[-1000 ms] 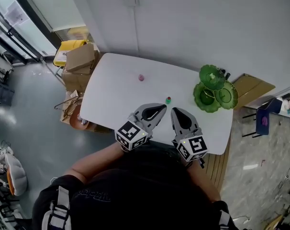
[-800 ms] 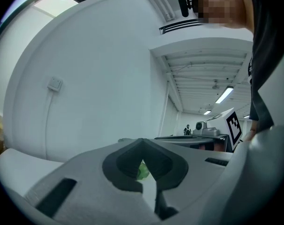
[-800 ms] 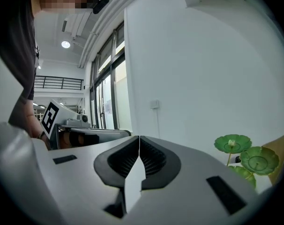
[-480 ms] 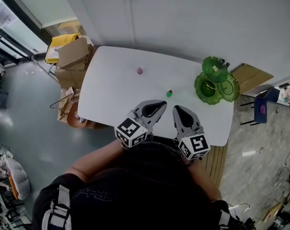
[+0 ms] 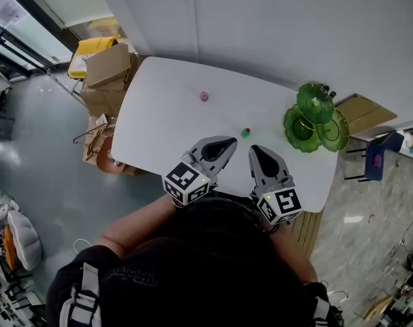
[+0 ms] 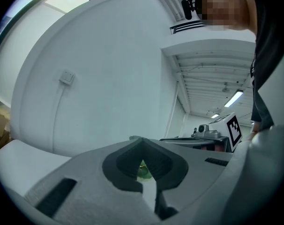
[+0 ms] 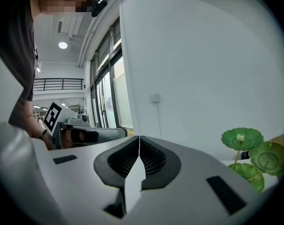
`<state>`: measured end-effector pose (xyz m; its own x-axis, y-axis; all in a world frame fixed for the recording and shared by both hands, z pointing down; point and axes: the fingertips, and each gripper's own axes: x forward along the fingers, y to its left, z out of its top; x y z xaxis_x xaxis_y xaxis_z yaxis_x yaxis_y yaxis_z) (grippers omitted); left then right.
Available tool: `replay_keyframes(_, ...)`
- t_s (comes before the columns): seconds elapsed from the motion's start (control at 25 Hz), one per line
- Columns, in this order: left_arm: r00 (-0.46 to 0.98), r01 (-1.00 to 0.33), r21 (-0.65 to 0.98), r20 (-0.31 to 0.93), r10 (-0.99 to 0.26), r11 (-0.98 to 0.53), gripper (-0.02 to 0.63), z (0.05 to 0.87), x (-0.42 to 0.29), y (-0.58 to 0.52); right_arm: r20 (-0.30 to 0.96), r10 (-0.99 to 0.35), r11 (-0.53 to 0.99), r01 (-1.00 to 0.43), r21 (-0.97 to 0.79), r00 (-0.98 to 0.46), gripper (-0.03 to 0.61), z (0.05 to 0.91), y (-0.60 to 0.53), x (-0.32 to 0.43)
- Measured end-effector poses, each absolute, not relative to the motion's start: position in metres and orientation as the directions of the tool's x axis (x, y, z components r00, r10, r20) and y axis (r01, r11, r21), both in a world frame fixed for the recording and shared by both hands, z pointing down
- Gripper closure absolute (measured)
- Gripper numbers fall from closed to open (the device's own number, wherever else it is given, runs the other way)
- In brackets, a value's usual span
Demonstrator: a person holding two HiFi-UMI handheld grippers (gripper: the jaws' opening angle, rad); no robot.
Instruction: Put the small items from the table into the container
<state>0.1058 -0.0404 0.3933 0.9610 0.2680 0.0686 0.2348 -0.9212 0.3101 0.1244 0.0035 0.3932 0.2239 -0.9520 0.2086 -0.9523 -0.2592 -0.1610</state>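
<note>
Both tools, left (image 5: pixel 227 143) and right (image 5: pixel 256 152), are held shut and empty over the desk's (image 5: pixel 159 114) near edge, approx. unmoved vs. a sec. ago. The green item (image 5: pixel 246 133), just ahead, and the pink item (image 5: pixel 204 97), farther back, are left untouched. The container (image 5: pixel 315 118) is seen at right. No pickup is judged begun.

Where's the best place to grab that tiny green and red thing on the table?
Probably pinch the tiny green and red item across its middle, coming from straight above: it is small, low and alone on the white table.
</note>
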Motion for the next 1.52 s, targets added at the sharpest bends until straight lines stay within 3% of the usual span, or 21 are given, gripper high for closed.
replay_keyframes(0.64, 0.952, 0.168, 0.31, 0.197, 0.236, -0.936, 0.609, 0.493, 0.165, -0.065, 0.409, -0.903, -0.227, -0.955, -0.192, 0.132, 0.558, 0.494, -0.011, 0.188)
replay_keyframes(1.2, 0.898, 0.156, 0.368, 0.334, 0.286, -0.917, 0.609, 0.6, 0.19, -0.062, 0.554, -0.832, -0.158, -0.967, -0.198, 0.023, 0.554, 0.604, -0.019, 0.218)
replay_keyframes(1.52, 0.88, 0.154, 0.372, 0.37, 0.299, -0.915, 0.609, 0.633, 0.199, -0.062, 0.616, -0.788, -0.143, -0.968, -0.205, -0.014, 0.491, 0.651, -0.024, 0.228)
